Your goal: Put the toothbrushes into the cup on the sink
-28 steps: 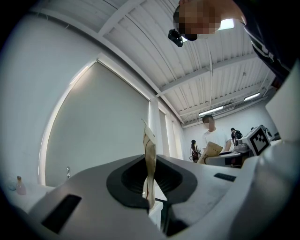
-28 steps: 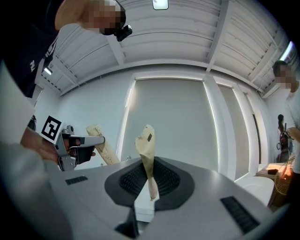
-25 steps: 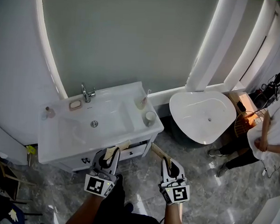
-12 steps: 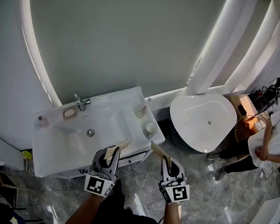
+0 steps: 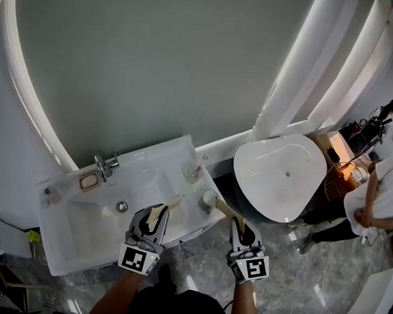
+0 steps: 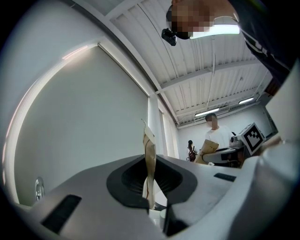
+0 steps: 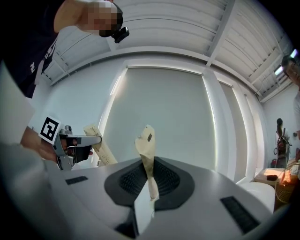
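White sink, tan-wrapped toothbrushes

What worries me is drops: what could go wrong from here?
The small white cup stands close to the white sink's front right corner; a nudge from the right gripper might tip it off. It and the left gripper each pinch a tan paper-wrapped toothbrush with much sticking out, so either might pivot or slip.

I see a white tub by the wall. A person is just past it, beside a basket.
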A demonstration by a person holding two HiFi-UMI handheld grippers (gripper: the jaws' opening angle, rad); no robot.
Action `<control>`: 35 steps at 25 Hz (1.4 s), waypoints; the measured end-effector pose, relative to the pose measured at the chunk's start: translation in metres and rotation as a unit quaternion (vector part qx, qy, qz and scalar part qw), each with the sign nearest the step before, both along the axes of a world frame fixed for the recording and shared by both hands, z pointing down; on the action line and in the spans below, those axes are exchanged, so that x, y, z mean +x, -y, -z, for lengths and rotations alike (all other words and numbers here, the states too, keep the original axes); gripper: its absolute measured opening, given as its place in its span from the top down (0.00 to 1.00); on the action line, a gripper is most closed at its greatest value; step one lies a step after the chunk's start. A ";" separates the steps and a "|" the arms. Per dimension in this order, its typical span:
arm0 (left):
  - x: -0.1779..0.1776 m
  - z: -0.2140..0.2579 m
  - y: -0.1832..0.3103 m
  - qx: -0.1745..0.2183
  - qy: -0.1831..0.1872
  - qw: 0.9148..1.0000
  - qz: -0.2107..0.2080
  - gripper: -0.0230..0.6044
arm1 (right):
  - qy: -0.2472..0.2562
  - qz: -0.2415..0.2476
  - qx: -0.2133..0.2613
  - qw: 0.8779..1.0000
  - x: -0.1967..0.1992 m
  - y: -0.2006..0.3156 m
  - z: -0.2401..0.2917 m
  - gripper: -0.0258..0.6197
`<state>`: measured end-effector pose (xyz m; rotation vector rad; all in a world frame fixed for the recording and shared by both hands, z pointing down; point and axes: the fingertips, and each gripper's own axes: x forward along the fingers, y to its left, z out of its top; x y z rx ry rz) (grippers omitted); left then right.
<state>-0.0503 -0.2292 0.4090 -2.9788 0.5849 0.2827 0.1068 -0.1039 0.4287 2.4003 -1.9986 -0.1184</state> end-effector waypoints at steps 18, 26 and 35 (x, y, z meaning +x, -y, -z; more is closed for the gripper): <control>0.018 0.005 0.039 -0.001 -0.009 1.000 0.001 0.89 | -0.020 0.008 0.007 1.000 0.030 0.045 -0.003 0.88; 0.028 -0.006 0.046 -0.010 -0.003 1.000 0.011 0.89 | -0.007 0.019 0.010 1.000 0.044 0.058 -0.014 0.88; 0.069 -0.012 0.039 -0.004 0.000 0.998 0.065 0.89 | 0.002 0.075 0.016 0.997 0.098 0.065 -0.021 0.88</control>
